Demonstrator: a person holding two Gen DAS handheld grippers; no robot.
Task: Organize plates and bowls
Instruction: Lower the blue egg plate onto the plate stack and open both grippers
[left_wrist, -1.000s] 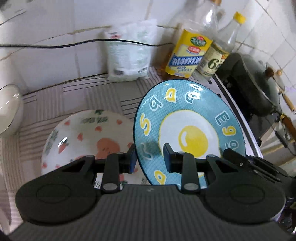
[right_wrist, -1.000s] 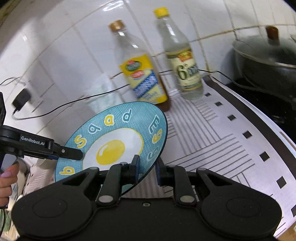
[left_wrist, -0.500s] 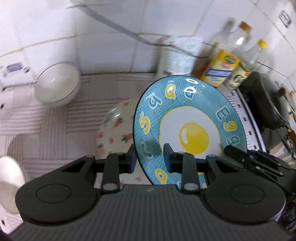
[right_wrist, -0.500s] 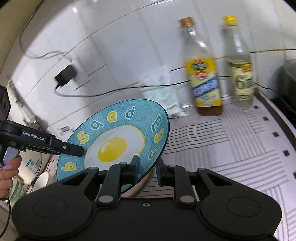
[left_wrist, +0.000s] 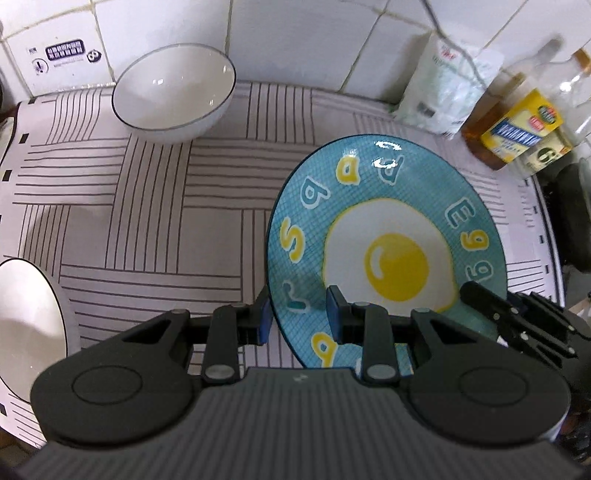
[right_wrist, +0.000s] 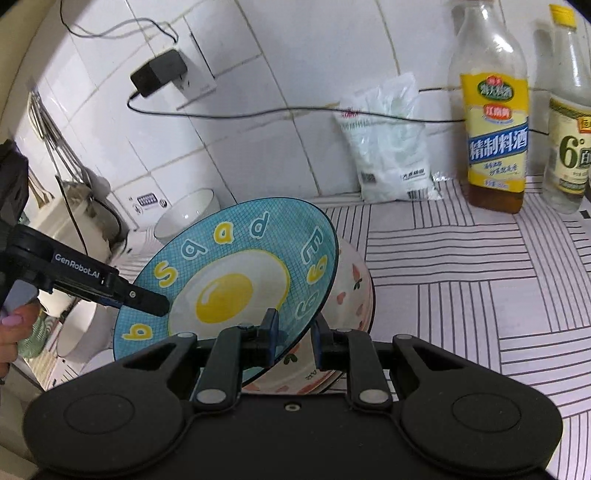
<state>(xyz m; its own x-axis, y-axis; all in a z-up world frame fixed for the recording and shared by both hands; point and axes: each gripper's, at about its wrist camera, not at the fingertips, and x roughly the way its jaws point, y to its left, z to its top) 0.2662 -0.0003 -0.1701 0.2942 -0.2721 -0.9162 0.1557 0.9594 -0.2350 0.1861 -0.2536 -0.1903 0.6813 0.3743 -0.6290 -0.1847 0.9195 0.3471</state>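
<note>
A blue plate with a fried-egg picture (left_wrist: 384, 236) is held in the air, tilted, by both grippers. My left gripper (left_wrist: 298, 317) is shut on its left rim. My right gripper (right_wrist: 293, 338) is shut on its right rim, and the plate fills the middle of the right wrist view (right_wrist: 229, 273). A strawberry-pattern plate (right_wrist: 347, 295) lies on the striped mat just under and behind it. A white bowl with a dark rim (left_wrist: 173, 92) stands at the back left by the wall. Another white dish (left_wrist: 26, 325) shows at the left edge.
Two bottles (right_wrist: 493, 110) and a white bag (right_wrist: 388, 147) stand against the tiled wall at the back right. A charger with its cable (right_wrist: 159, 72) hangs on the wall. A dark pot (left_wrist: 570, 214) sits at the right. The striped mat (left_wrist: 147, 206) covers the counter.
Both grippers carried the egg plate to the left, away from the bottles and off the strawberry plate. The white bowl and the left white dish came into the left view.
</note>
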